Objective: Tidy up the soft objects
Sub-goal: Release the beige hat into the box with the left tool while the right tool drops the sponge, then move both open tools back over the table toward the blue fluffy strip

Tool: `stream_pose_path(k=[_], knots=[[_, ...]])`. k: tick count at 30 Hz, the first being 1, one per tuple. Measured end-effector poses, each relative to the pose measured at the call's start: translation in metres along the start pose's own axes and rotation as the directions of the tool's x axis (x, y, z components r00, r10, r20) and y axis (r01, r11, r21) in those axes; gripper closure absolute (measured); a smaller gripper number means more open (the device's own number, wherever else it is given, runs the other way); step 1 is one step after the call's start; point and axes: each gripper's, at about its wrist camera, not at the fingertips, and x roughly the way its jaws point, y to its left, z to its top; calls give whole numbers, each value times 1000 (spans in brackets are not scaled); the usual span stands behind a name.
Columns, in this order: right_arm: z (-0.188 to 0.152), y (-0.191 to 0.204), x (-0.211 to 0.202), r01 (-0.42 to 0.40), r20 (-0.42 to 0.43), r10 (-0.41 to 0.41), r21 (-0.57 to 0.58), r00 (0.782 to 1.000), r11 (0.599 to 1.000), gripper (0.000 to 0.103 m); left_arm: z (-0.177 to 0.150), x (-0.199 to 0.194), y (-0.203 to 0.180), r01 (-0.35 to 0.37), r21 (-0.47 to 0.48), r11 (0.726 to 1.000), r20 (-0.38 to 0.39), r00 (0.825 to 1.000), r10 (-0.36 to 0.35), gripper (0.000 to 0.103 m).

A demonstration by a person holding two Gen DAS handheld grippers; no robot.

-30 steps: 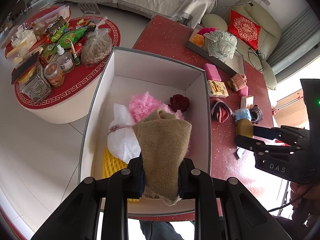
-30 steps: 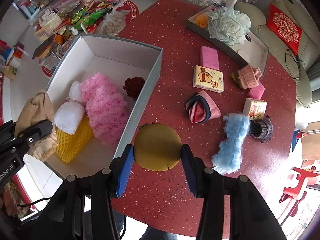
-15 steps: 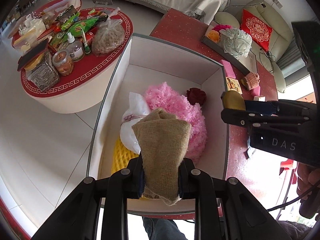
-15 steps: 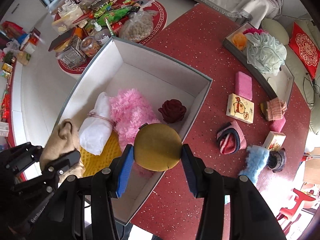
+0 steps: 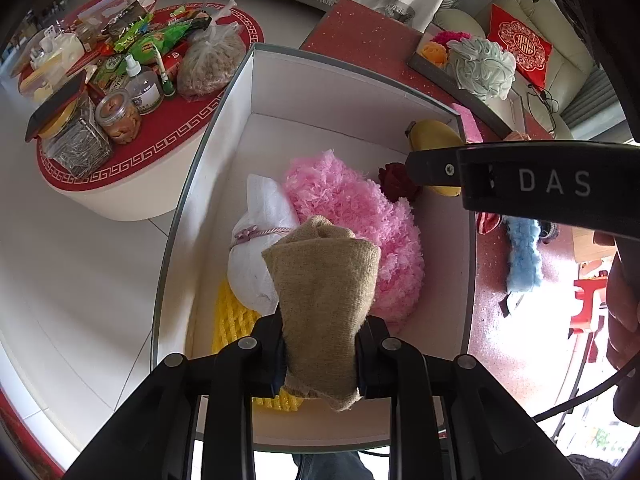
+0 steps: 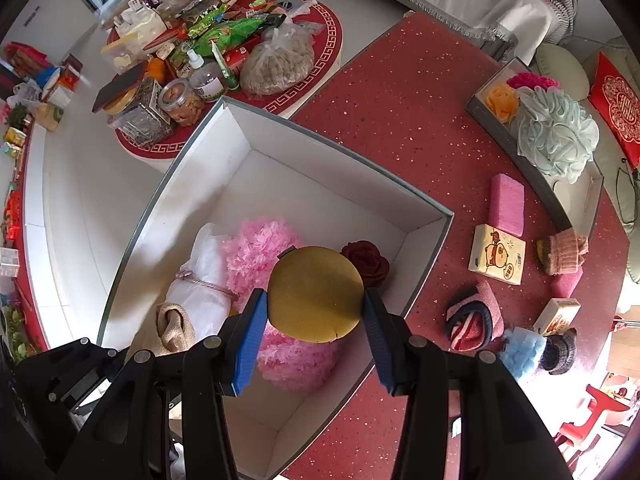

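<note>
Tan knit cloth (image 5: 326, 280) clamped in my left gripper (image 5: 320, 354), hanging long-axis down over white box (image 6: 248, 136) near end. Right gripper (image 6: 314, 326) squeezes mustard sponge puff (image 6: 314, 294) above pink fluffy bundle (image 6: 256, 250), further in.

Surface: red speckled table (image 6: 400, 120).
Box: grey-rimmed white box (image 6: 340, 148) standing on the table's left part, open-topped.
Tray: grey tray (image 6: 536, 176) at the far right edge.
Loose, middle: pink sponge block (image 6: 507, 204), just beside it a cartoon-printed tissue pack (image 6: 497, 254).
Loose, right: pink knitted piece (image 6: 564, 256), second small printed pack (image 6: 558, 314).
Loose, near edge: striped red-and-navy knit (image 6: 472, 322), fluffy blue piece (image 6: 520, 354), dark knitted item (image 6: 562, 352) touching it.
</note>
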Motion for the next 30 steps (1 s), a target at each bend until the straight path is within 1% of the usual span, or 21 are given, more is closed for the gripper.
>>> stream_pose_path(k=[1,2,3,4,5,6,8,10,11,12,14,16,19,23,26,28,30], knots=[[1,0,2,-3,-2,3,0,1000,1000,50,0,1,0,-3,0,1000,-1,1000,3,76],[1,-1,3,-8,-3,8,1,1000,1000,50,0,3,0,-5,0,1000,-7,1000,5,71],[1,-2,4,-12,-3,12,4,1000,1000,48,0,4,0,-5,-1,1000,-13,1000,5,46],[1,-2,4,-15,-5,15,7,1000,1000,44,0,5,0,-13,-3,1000,-17,1000,13,14],[1,-3,4,-17,-5,17,9,1000,1000,29,0,6,0,-23,-3,1000,-20,1000,23,3],[1,-3,3,-22,-2,22,12,1000,1000,17,-1,6,0,-36,-4,999,-19,999,36,0],[-1,-6,0,-35,13,35,18,999,999,17,-2,3,-1,-60,-6,998,-1,998,60,0],[-2,-10,-1,-42,12,42,27,999,999,12,-2,2,-3,-80,4,997,1,997,80,0],[-3,-12,-3,-48,16,48,34,999,998,5,-1,3,-4,-95,7,995,-1,995,95,0],[-5,-15,-4,-54,23,53,43,998,998,0,0,4,-5,-110,12,994,-9,994,110,0],[-9,-20,-8,-55,40,53,60,998,997,0,0,7,-4,-117,11,993,-28,993,117,0],[-13,-25,-11,-61,40,58,79,998,995,0,1,10,-4,-125,0,992,-57,990,125,0],[-25,-37,-14,-81,32,78,116,996,990,0,1,11,-4,-111,-10,994,-73,991,110,0],[-54,-60,-16,-94,19,92,196,996,976,0,0,10,-13,-142,21,990,-81,986,143,0],[-83,-82,-15,-99,0,103,274,995,957,0,-1,10,-20,-130,40,991,-95,986,133,0],[-104,-100,-13,-95,-11,105,332,994,938,0,-2,10,-28,-123,59,991,-108,986,129,0],[-128,-118,-8,-92,-26,112,404,993,910,0,-4,11,-39,-119,91,989,-120,984,129,0]])
